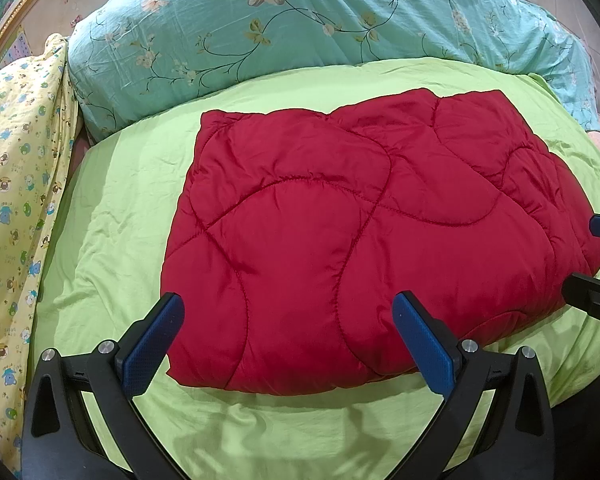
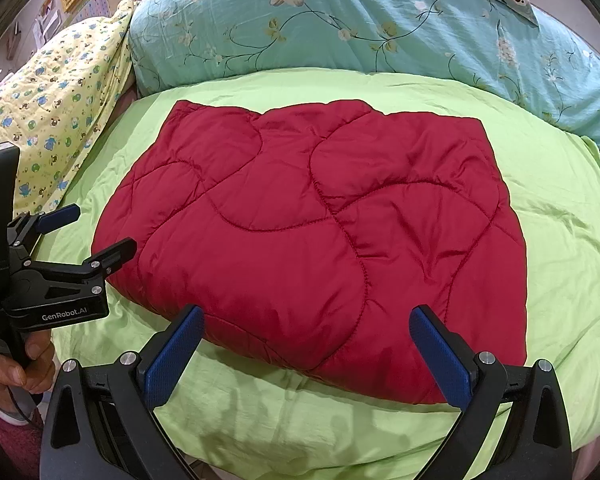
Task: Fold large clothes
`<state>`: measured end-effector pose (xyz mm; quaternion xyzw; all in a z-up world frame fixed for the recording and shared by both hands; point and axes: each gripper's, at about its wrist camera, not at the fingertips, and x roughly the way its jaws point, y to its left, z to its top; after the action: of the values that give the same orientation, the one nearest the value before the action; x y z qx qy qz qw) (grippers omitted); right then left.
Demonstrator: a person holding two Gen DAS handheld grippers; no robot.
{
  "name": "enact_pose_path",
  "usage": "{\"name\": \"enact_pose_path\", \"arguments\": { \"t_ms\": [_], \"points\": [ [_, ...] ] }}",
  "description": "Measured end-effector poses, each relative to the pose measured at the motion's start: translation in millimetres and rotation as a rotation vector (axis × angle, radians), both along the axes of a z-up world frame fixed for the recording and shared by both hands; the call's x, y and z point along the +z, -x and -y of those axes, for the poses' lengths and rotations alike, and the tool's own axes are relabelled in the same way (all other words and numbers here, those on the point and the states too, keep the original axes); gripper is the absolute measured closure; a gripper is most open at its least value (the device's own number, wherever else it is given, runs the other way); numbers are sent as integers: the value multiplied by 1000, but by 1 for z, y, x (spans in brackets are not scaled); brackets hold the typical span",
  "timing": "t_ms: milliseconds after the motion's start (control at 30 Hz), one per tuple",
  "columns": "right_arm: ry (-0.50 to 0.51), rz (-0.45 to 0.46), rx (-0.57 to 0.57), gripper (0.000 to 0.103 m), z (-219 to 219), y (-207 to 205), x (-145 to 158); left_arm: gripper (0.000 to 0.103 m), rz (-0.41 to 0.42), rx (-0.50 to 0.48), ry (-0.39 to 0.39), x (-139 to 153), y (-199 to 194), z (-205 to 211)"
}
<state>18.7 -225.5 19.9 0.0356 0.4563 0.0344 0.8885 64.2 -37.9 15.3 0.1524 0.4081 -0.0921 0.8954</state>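
A red quilted garment [image 1: 364, 236] is lying folded into a puffy rectangle in the middle of the frame, resting on a lime-green sheet [image 1: 112, 208]. The left tool [image 1: 288, 308] is hovering at the lower edge with its fingers spread wide, gripping nothing. The right tool [image 2: 306, 320] is likewise gaping wide and empty. A teal floral duvet [image 1: 300, 28] is filling the top of the frame.
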Motion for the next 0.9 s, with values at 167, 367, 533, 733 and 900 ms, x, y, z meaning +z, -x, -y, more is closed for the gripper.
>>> {"name": "enact_pose_path", "arguments": {
  "t_ms": [167, 367, 533, 733, 900],
  "points": [
    [-1, 1, 0, 0, 0, 0, 0, 0, -1, 0, -1, 0, 0, 0],
    [-1, 3, -6, 0, 0, 0, 0, 0, 0, 1, 0, 0, 0, 0],
    [-4, 5, -11, 0, 0, 2, 1, 0, 3, 0, 1, 0, 0, -1],
    [-4, 12, -21, 0, -2, 3, 2, 0, 6, -2, 5, 3, 0, 2],
    [-11, 13, -30, 0, -3, 3, 0, 0, 12, -2, 4, 3, 1, 5]
  ]
}}
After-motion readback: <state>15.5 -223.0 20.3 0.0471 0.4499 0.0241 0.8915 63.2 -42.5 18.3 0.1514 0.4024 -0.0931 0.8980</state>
